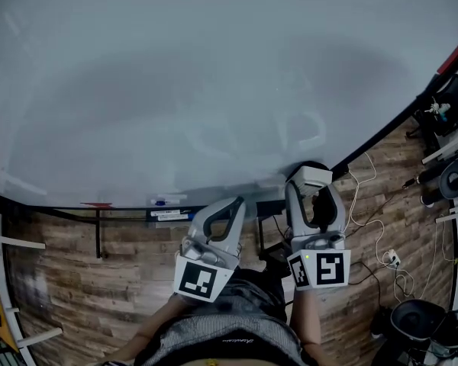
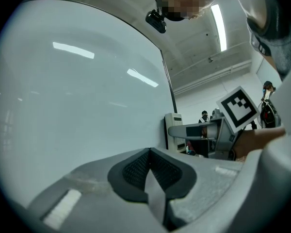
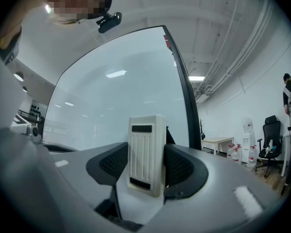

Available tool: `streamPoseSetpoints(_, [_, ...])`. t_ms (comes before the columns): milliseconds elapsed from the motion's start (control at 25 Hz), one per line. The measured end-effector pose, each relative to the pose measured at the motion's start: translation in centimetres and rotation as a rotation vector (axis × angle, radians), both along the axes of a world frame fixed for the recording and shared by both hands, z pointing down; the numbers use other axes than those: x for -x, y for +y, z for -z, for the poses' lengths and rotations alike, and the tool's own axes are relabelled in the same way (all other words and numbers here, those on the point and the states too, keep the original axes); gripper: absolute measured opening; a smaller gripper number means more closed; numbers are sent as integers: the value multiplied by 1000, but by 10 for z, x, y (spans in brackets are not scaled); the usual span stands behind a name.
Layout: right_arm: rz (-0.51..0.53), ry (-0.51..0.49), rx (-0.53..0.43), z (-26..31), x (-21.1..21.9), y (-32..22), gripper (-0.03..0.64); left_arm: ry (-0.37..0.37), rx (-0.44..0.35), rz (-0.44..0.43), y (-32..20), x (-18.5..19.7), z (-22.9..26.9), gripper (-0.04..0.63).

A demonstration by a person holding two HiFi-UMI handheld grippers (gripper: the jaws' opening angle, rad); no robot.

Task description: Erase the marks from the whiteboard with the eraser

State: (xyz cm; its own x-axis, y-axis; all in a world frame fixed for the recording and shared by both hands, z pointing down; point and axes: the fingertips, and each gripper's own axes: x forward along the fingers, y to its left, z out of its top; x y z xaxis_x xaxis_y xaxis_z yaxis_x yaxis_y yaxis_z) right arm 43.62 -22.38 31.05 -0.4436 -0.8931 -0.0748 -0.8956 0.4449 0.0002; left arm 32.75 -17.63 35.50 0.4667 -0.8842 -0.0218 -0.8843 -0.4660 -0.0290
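The whiteboard [image 1: 175, 75] fills the upper head view, wiped pale with faint smears near its lower right. My right gripper [image 1: 311, 180] is shut on a cream eraser [image 3: 146, 153], which stands upright between the jaws in the right gripper view and shows in the head view as the eraser [image 1: 311, 177] at the board's lower edge. The whiteboard [image 3: 121, 101] rises behind it. My left gripper [image 1: 230, 204] is held beside it, lower and left, jaws closed together with nothing between them; in its own view the left gripper [image 2: 148, 171] faces the whiteboard [image 2: 77, 96].
A marker tray with pens [image 1: 168, 201] runs under the board's lower edge. White cables [image 1: 382, 250] and dark gear [image 1: 450, 174] lie on the wood floor at right. A table and office chair [image 3: 274, 130] stand far right in the right gripper view, with a person near them.
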Motion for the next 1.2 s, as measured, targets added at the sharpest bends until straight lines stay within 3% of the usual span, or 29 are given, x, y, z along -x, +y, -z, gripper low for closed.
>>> streamPoseSetpoints(560, [-53, 9, 5, 7, 70, 17, 238, -45, -33, -73, 13, 75, 7, 3])
streamPoseSetpoints(1200, [-85, 27, 3, 14, 144, 42, 238, -23, 2, -75, 39, 161, 2, 3])
